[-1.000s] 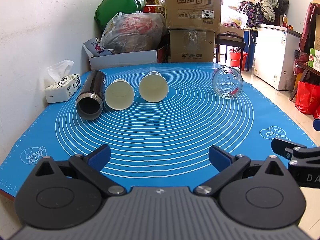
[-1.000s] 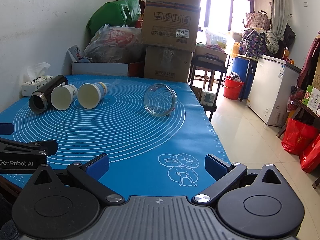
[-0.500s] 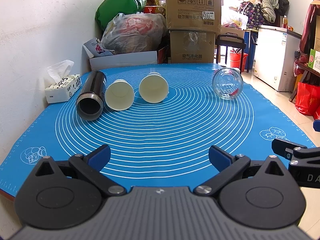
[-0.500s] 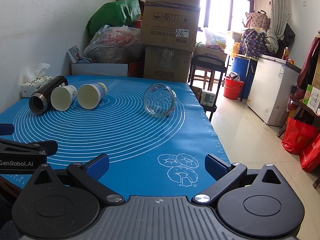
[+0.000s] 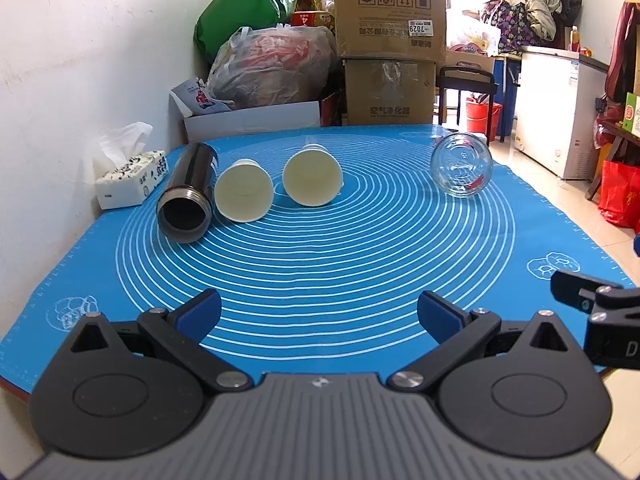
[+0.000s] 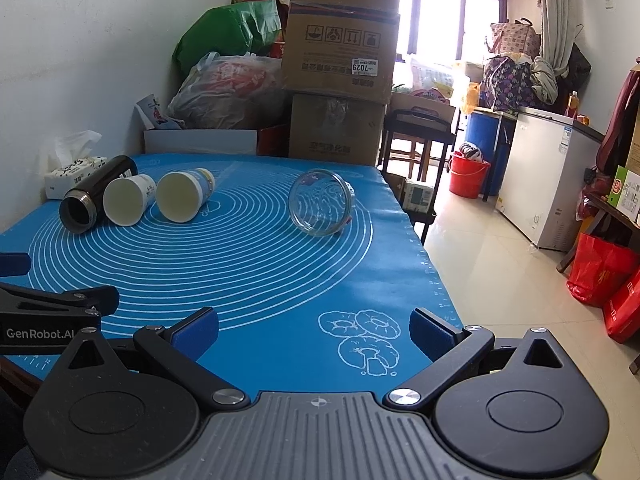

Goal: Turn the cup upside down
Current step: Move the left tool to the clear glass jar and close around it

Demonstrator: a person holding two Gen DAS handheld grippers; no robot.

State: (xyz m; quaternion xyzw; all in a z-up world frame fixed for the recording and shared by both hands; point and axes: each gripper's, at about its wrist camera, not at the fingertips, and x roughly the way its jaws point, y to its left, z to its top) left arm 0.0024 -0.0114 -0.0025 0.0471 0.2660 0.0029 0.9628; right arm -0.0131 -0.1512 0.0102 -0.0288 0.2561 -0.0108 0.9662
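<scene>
On the blue silicone mat (image 5: 320,264), four vessels lie on their sides, mouths toward the cameras: black flask (image 5: 188,196), touching it a first paper cup (image 5: 244,190), just beside that a second paper cup (image 5: 313,178), and a glass cup (image 5: 462,170) well apart to the right. Lying down, each probably needs a side grasp and a rotation to land mouth-down. Which cup is meant cannot be told. Left gripper (image 5: 319,316) and right gripper (image 6: 314,330) hover at the near mat edge, jaws spread wide, holding nothing; likely pre-approach. Legible text: "GenRobot.AI" on the left gripper's body in the right view; "7029" on the cardboard box (image 6: 340,36) label.
</scene>
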